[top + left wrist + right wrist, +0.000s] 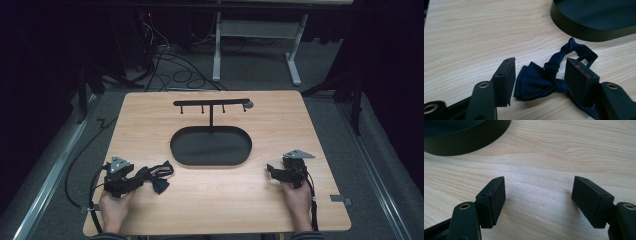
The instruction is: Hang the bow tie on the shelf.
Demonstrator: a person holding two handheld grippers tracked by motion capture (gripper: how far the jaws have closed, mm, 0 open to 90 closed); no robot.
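A dark navy bow tie [159,180] lies on the wooden table [225,200] at the front left, its strap looped toward the black oval tray [173,146]. My left gripper [144,177] is open, with its jaws on either side of the tie. In the left gripper view the bow tie [534,82] lies between the pads; a gap shows beside the left pad, and the strap runs under the right one. At the front right, my right gripper [274,172] stands open over bare wood. The right gripper view has my right gripper [539,180] with nothing between its jaws.
A black T-shaped stand [211,102] with small hooks rises from the back of the tray. The tray wall [584,32] is just beyond the tie, and the tray wall [461,147] lies up and left of the right jaws. Cables trail off the table's front corners.
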